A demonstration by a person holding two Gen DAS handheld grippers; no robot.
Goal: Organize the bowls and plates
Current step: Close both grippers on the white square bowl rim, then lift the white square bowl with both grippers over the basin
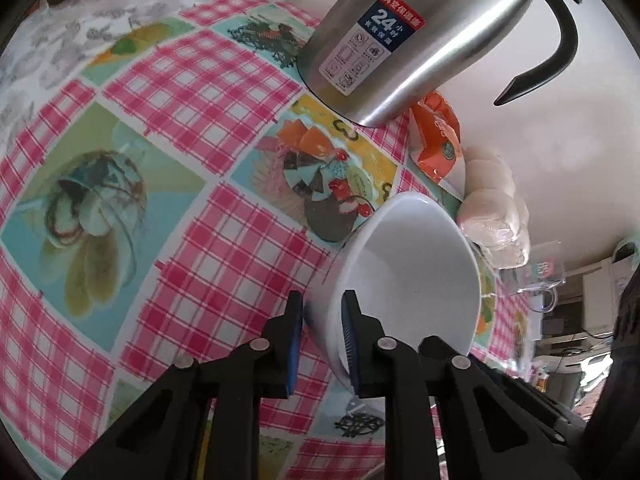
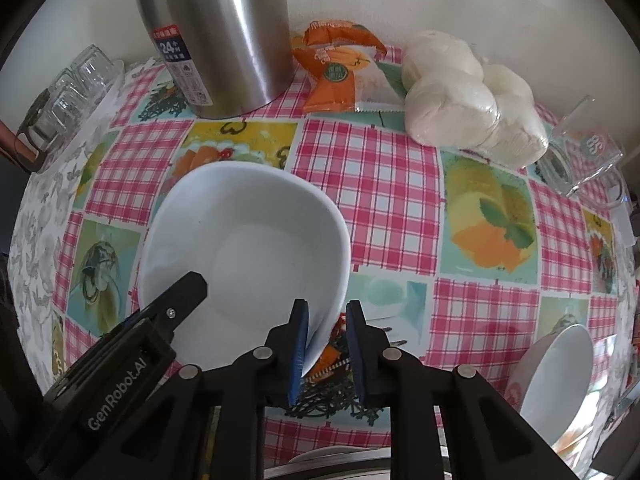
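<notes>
The white glazed ceramic bowl (image 2: pixel 244 256) stood in the middle of the pink-check plastic tablecloth (image 2: pixel 372 184), w/ the steel thermos jug (image 2: pixel 224 36) at approx. 12 o'clock behind it. Left gripper (image 1: pixel 322 334) had its jaws narrow on the bowl wall, one pad inside, one outside. Right gripper (image 2: pixel 327 346) was part-open: the rim touched its left pad only, so no real hold. The bowl looked stiff, smooth, prob. slippery and breakable; the best hold was at the rim. A second white bowl (image 2: pixel 556 376) lay at approx. 4 o'clock.
</notes>
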